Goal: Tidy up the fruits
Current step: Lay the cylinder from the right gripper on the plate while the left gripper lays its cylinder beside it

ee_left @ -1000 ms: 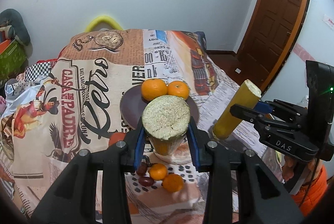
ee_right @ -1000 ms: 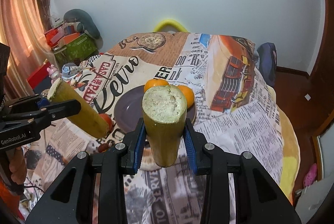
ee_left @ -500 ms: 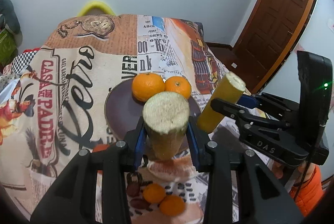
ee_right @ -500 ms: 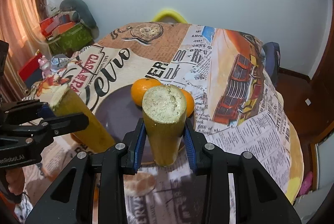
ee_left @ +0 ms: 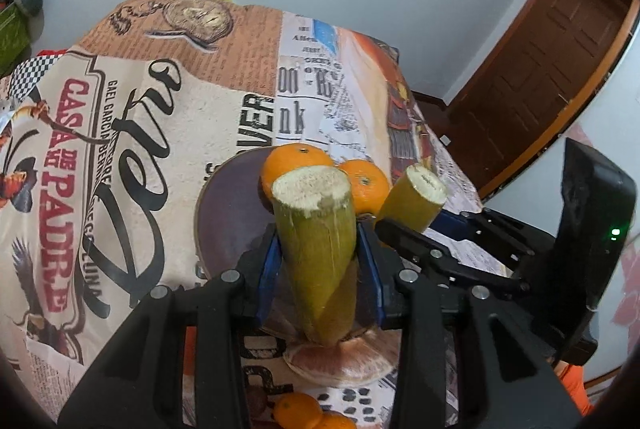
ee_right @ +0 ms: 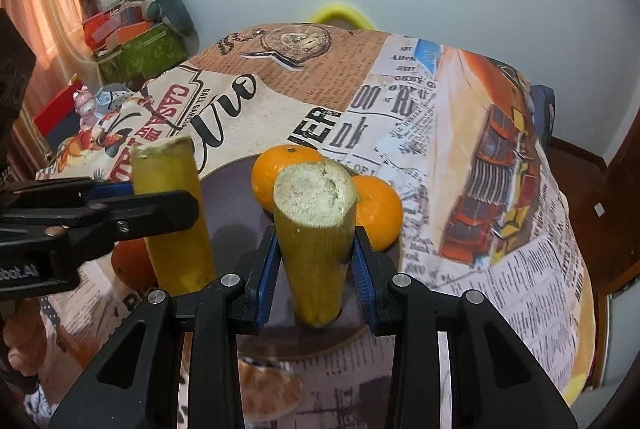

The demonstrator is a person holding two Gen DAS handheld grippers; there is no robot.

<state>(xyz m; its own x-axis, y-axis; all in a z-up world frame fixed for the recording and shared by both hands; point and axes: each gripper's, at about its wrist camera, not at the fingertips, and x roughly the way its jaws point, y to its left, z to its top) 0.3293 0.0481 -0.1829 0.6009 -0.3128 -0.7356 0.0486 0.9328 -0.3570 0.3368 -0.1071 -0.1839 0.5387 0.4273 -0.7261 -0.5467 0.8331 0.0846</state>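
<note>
I am lowering both stalks toward the plate (ee_right: 236, 201) near the tabletop's middle, left tool (ee_left: 318, 261) clamped on one stalk (ee_left: 316, 237), right tool (ee_right: 314, 261) on the other stalk (ee_right: 316, 229) (joining the oranges (ee_right: 280, 169)).

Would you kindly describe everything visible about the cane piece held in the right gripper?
The cane piece is a short yellow-green cylinder with a smooth, glossy rind and a pale, fibrous, roughly cut top. It stands nearly upright, clamped between the right gripper's blue pads, its lower end over the dark plate just before two oranges; contact with the plate is unclear.
</note>
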